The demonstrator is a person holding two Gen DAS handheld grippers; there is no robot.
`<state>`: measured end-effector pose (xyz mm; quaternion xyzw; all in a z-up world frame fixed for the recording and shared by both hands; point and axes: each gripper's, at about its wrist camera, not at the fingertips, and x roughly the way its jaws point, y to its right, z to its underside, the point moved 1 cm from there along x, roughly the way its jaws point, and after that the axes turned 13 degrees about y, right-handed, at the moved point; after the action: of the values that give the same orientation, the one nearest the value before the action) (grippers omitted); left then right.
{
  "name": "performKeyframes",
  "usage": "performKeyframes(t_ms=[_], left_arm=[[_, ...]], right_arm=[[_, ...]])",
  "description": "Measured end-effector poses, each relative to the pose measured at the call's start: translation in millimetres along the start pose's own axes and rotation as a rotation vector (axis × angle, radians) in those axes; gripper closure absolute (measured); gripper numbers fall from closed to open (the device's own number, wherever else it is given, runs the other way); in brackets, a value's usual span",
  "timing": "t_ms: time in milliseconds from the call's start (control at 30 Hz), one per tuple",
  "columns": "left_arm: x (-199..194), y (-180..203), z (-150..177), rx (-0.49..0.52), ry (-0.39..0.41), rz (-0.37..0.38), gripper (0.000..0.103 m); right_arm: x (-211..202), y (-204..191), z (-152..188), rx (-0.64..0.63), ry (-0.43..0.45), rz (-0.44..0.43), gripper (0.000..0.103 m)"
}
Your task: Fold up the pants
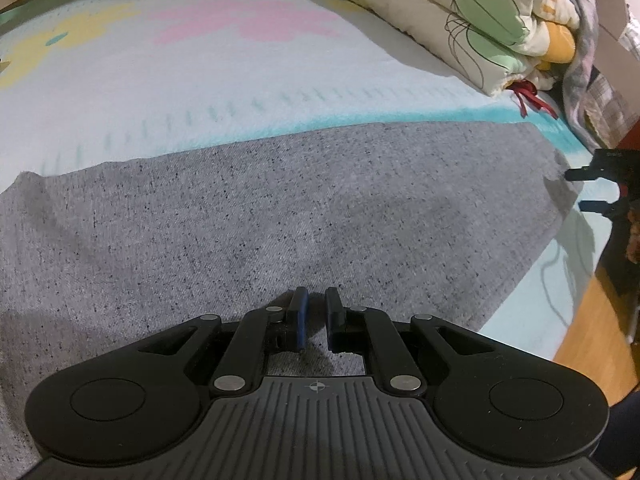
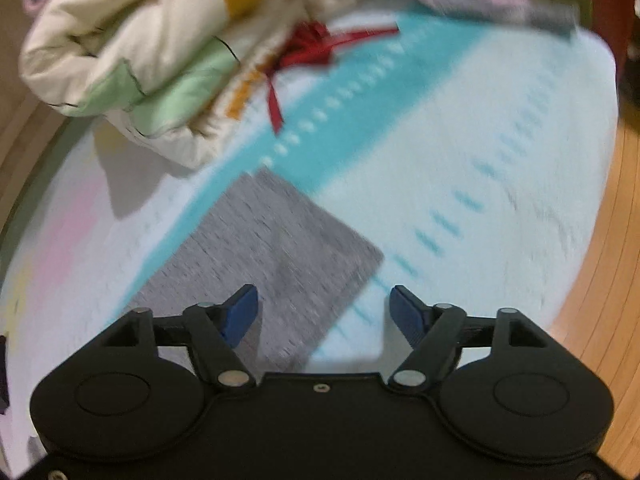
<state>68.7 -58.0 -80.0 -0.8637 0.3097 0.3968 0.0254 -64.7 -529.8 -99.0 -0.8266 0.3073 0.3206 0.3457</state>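
The grey speckled pants (image 1: pixel 280 208) lie flat across a pale bed sheet (image 1: pixel 200 80). My left gripper (image 1: pixel 316 316) hovers low over the near part of the pants, its blue-padded jaws almost together with a narrow gap and nothing between them. My right gripper (image 2: pixel 324 312) is open and empty above a corner of the pants (image 2: pixel 272 248); this view is motion-blurred. The right gripper also shows at the right edge of the left wrist view (image 1: pixel 592 188), open, beside the pants' right end.
A folded quilt with green and orange patches (image 1: pixel 460 16) lies at the back right of the bed, with a red ribbon (image 2: pixel 312 52) next to it. The sheet has a turquoise band (image 2: pixel 360 120). Wooden floor (image 2: pixel 608 240) lies beyond the bed's right edge.
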Motion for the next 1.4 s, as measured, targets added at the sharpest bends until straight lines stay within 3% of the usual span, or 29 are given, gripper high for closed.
performKeyframes(t_ms=[367, 400, 433, 467, 533, 800, 900, 1000, 1100, 1233, 1400], left_arm=[[-1.1, 5.4, 0.6, 0.033, 0.016, -0.005, 0.094], [-2.3, 7.0, -1.0, 0.036, 0.015, -0.004, 0.094], [-4.0, 7.9, -3.2, 0.033, 0.012, 0.001, 0.094], [-7.5, 10.3, -7.6, 0.023, 0.015, 0.012, 0.094], [-12.4, 18.1, -18.2, 0.02, 0.03, 0.025, 0.094], [23.6, 91.3, -52.3, 0.054, 0.031, 0.112, 0.094], [47.5, 117.0, -49.2, 0.073, -0.011, 0.14, 0.093], [74.7, 127.7, -37.7, 0.085, -0.08, 0.111, 0.093], [78.7, 123.3, -34.1, 0.067, -0.073, 0.112, 0.093], [41.7, 89.1, -40.7, 0.005, -0.03, 0.09, 0.093], [-32.7, 19.5, -44.3, 0.029, 0.098, -0.065, 0.093]], right_arm=[[18.9, 3.4, -8.8, 0.084, 0.077, -0.094, 0.036], [21.3, 3.8, -10.1, 0.089, 0.083, -0.099, 0.042], [23.2, 3.2, -11.1, 0.086, 0.086, -0.091, 0.062], [25.3, 2.2, -11.9, 0.077, 0.081, -0.077, 0.074], [24.5, 0.5, -14.6, 0.089, 0.057, -0.084, 0.082], [-6.7, -36.9, -26.3, 0.025, 0.075, -0.144, 0.082], [-16.8, -49.4, -25.6, -0.009, 0.08, -0.179, 0.082], [-25.1, -61.7, -23.2, -0.052, 0.089, -0.194, 0.082], [-31.5, -73.2, -21.5, -0.072, 0.091, -0.213, 0.082], [-51.1, -100.5, -17.3, -0.123, 0.119, -0.265, 0.082], [-96.8, -163.2, 7.0, -0.231, 0.134, -0.437, 0.082]])
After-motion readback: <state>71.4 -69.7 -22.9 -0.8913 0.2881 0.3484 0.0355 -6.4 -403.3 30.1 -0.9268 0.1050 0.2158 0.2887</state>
